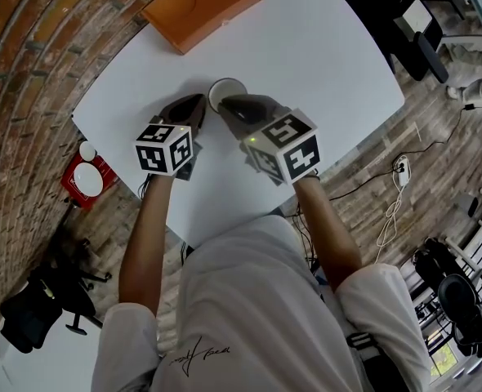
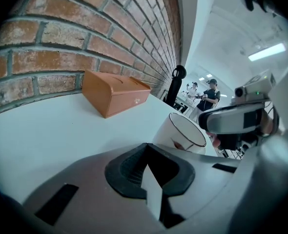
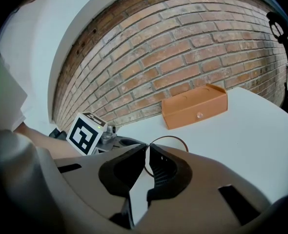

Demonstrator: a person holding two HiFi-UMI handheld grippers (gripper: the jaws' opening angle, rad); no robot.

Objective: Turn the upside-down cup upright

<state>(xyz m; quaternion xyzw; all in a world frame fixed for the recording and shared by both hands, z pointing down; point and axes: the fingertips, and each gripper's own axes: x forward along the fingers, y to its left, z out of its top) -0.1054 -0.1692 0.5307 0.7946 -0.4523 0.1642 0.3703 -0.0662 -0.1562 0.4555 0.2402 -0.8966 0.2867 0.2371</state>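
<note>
A white cup (image 1: 226, 90) with a dark rim stands mouth-up on the white table (image 1: 323, 64), between my two grippers. In the left gripper view the cup (image 2: 180, 133) sits just past my jaws, open mouth showing. My right gripper (image 1: 225, 103) meets the cup's near rim; in its own view the jaws (image 3: 148, 146) are pinched together with the rim (image 3: 166, 139) running through the narrow gap. The left gripper (image 1: 198, 103) hovers just left of the cup, jaws (image 2: 148, 147) shut with nothing in them. From the left gripper view, the right gripper (image 2: 232, 123) sits against the cup's right side.
An orange box (image 1: 202, 6) lies at the table's far edge, by the brick wall (image 3: 183, 57). The table's near edge is right below my hands. A red object (image 1: 86, 178) and a black chair (image 1: 41, 305) are on the floor at the left. People (image 2: 212, 94) stand far off.
</note>
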